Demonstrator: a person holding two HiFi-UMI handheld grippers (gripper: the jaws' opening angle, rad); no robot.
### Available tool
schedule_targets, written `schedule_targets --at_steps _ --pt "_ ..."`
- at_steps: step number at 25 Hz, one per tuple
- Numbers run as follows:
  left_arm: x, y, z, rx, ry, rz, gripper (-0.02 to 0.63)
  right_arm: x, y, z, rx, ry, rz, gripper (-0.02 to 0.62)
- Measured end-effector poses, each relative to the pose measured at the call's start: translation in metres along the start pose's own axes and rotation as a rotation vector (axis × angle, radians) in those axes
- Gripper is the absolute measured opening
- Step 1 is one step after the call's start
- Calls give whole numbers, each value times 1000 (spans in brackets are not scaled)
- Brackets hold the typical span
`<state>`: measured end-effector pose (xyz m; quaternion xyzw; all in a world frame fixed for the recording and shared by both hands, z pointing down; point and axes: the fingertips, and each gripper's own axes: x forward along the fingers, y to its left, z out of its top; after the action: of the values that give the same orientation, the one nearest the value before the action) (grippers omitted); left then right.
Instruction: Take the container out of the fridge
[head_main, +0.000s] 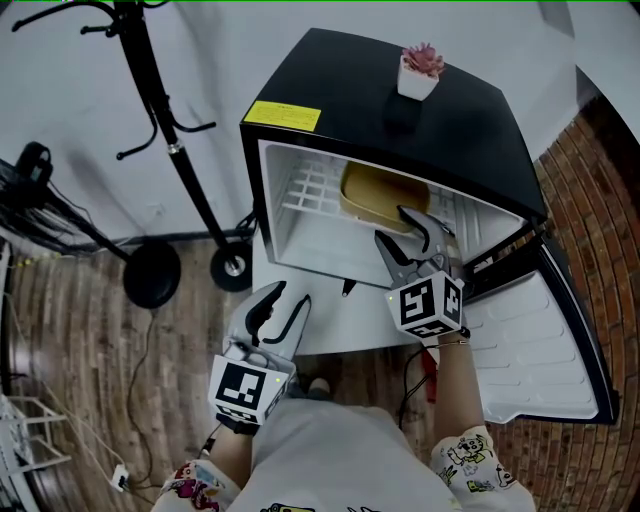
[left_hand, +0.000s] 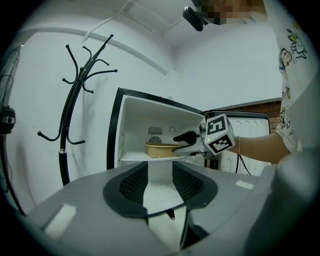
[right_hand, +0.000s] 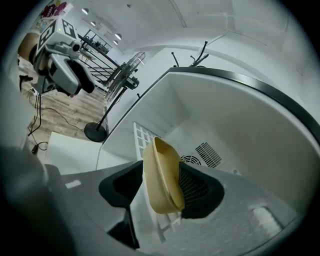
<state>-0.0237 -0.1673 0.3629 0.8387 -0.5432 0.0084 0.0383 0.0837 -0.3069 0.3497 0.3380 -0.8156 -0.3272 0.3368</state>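
A small black fridge (head_main: 400, 110) stands with its door (head_main: 540, 350) swung wide open to the right. Inside, a white wire shelf (head_main: 305, 195) carries the tan container (head_main: 375, 195), which sits on the shelf's right half with its near side close to the front edge, leaving the left half of the shelf bare.

The right gripper (head_main: 400, 228) reaches into the fridge opening from the front. Its jaws straddle the container's near wall, one inside the rim and one outside. In the right gripper view the container (right_hand: 160, 180) fills the gap between the two dark pads, which both lie against it, so the jaws are clamped on the wall while the container rests on the shelf.

The left gripper (head_main: 283, 305) is held outside the fridge, in front of the lower left corner of the opening and well apart from the container. Its jaws stand apart with nothing between them, and through the gap its own view shows the shelf's front edge, the container (left_hand: 160, 149) and the right gripper (left_hand: 187, 140) at the container's right end.

A small potted plant (head_main: 420, 70) stands on the fridge's top near the back edge, a yellow label (head_main: 283, 116) lies at the top's front left corner, and a black coat stand (head_main: 170, 130) is on the floor to the left of the fridge
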Motion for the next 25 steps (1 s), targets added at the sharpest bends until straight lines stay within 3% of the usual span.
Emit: schedule_targets --at_steps 12,25 --pt "4 0 -1 -4 2 -6 149 17 8 -9 -144 72 77 219" --pt "-2 3 -3 -13 1 4 149 23 13 -17 -197 121 141 143"
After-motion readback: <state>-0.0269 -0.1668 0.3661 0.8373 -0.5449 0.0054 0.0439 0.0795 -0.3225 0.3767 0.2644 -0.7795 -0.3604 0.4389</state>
